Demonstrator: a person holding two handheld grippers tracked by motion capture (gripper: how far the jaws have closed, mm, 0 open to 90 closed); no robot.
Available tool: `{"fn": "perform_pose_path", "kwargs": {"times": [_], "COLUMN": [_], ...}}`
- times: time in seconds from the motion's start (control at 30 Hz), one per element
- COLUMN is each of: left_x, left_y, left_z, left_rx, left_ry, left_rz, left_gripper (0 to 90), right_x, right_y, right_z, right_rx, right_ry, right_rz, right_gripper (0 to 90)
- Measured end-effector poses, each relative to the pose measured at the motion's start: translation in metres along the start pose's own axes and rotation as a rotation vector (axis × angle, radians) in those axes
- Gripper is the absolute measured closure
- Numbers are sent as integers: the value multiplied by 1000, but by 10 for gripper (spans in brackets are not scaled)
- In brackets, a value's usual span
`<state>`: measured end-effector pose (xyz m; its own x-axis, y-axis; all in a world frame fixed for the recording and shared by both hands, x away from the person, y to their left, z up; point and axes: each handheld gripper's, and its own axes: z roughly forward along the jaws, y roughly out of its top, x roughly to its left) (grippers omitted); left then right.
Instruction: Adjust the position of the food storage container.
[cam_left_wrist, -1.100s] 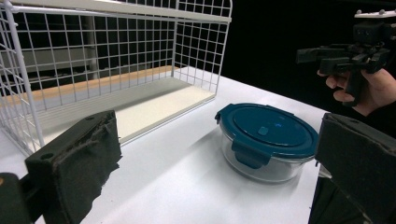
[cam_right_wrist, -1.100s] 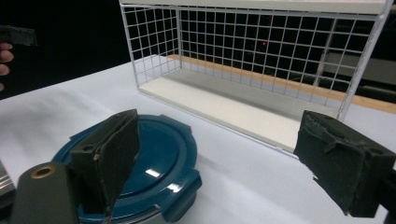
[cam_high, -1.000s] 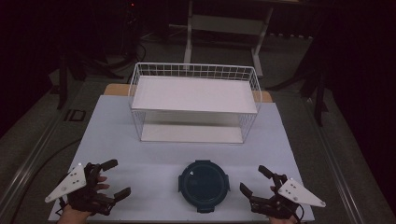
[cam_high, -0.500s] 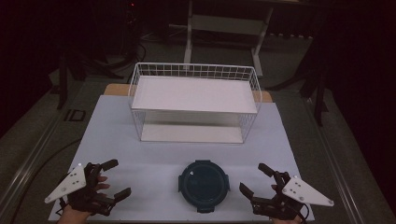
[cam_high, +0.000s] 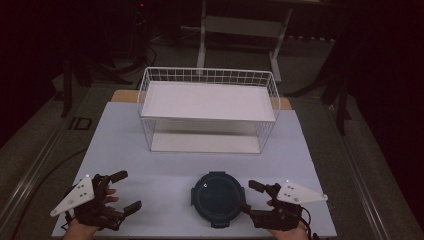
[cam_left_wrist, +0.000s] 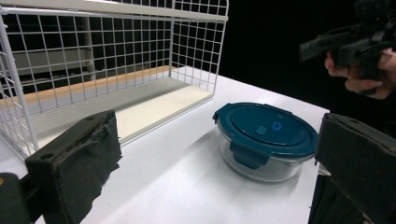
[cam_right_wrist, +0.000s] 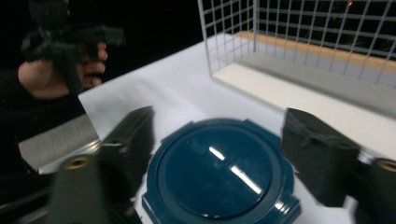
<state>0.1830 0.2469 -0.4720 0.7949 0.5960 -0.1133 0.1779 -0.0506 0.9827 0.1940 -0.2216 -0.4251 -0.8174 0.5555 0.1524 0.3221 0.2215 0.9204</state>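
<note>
**Q:** where's the container sitting right now?

**A:** The round glass container with the teal lid (cam_high: 218, 198) is on the white table (cam_high: 165, 170), near my front edge, in front of the white wire rack (cam_high: 207, 107). My right gripper (cam_high: 248, 196) is just beside it. Its jaws have just been closing, with the lid between them in the right gripper view, but the pads aren't pressing on it. Left gripper (cam_high: 125, 192) is well apart, jaws spread — nothing in them.
</note>
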Motion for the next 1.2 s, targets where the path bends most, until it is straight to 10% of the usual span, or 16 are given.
{"fn": "perform_pose_path", "kwargs": {"times": [0.63, 1.2], "left_x": [0, 0], "left_y": [0, 0], "left_z": [1, 1], "left_rx": [3, 7], "left_ry": [-8, -10], "left_rz": [3, 6], "left_gripper": [3, 3], "right_x": [32, 25], "right_y": [-45, -62], "right_z": [44, 53], "right_rx": [271, 359], "right_ry": [208, 220], "right_rz": [-53, -58], "right_gripper": [892, 900]}}
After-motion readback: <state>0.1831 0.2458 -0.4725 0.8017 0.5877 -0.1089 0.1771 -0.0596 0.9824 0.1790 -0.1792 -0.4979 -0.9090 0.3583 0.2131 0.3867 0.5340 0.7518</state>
